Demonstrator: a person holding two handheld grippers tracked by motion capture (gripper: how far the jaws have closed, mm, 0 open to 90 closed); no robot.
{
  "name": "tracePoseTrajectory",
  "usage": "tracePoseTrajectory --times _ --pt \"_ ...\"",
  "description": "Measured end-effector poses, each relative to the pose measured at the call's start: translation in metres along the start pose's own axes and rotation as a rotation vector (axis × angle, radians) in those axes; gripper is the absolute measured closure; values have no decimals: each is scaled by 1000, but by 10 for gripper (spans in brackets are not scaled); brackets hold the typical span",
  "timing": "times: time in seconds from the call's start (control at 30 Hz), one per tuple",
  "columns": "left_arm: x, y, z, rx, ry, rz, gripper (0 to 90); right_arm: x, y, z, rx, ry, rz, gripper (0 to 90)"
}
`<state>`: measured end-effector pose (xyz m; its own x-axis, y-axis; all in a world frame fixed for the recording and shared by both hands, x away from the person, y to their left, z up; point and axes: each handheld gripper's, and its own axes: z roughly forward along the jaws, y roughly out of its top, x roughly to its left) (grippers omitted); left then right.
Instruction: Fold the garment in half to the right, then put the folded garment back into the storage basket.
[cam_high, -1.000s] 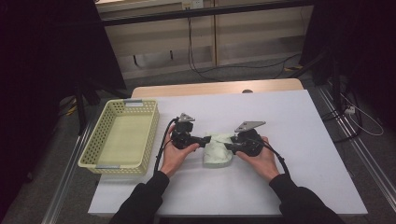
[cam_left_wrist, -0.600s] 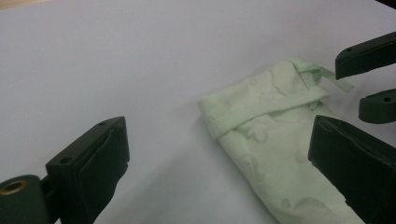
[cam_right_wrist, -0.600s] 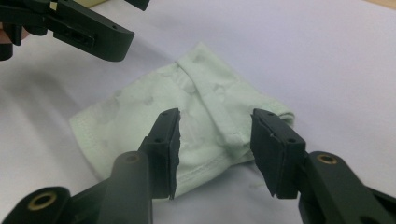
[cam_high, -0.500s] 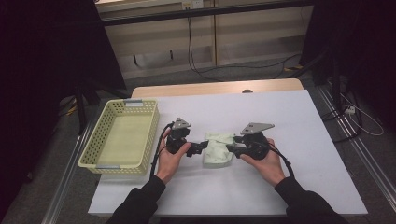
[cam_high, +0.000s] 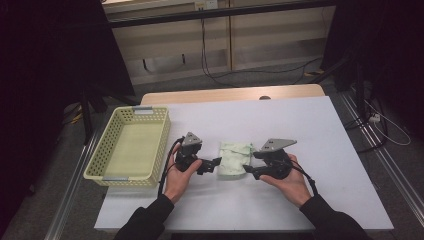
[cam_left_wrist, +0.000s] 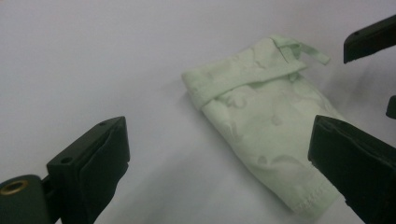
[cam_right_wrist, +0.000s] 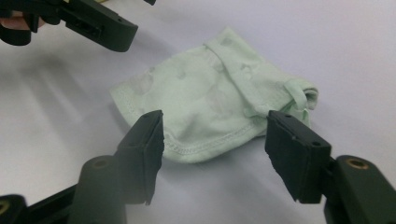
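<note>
a: folded cloth (cam_high: 234, 158), pale green, lies flat on the white table (cam_high: 320, 130) between the two grippers, a little toward the person's side of the middle. a thin strap or loop curls off its far end in the left gripper view (cam_left_wrist: 299, 46).

b: which way does it run?

a: from the high view its long axis goes away from the person, near edge to far edge, so both grippers face its long sides. the stitched hem (cam_right_wrist: 205, 147) is at the near end.

b: and the grippers?

a: the left gripper (cam_high: 212, 163) sits just beside the cloth's left side, jaws spread wide, nothing between the pads. the right gripper (cam_high: 248, 170) is at the near right corner; its jaws have just been opening, and in its own view they stand apart on either side of the hem without pressing it. so neither one holds the cloth.

b: which is nearer?

a: i'd say the right, its tips look to be about at the cloth's edge, the left a touch off. hard to call contact from above.

b: and beyond that?

a: a yellow basket (cam_high: 107, 150) stands to the left of the left hand (cam_high: 180, 172), well apart from the cloth. if the cloth is meant for it, the cloth would travel leftward past the left gripper, which i judge makes that side the natural carrier.
</note>
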<state>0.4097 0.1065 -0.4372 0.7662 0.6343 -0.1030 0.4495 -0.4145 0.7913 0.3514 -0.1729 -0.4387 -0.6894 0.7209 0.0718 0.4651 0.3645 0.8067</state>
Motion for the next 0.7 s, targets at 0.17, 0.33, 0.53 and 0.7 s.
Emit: tracePoseTrajectory --times 0.17,0.33,0.53,0.7 --pt "0 -1 2 1 6 2 56 3 -2 0 11 17 -17 344" --pt "1 -1 3 -1 -7 -5 56 5 0 1 15 30 -26 358" --pt "5 -3 5 0 -10 -24 56 5 0 5 25 48 -25 400" --pt "8 -2 2 -11 5 -21 56 6 1 4 22 52 -48 447"
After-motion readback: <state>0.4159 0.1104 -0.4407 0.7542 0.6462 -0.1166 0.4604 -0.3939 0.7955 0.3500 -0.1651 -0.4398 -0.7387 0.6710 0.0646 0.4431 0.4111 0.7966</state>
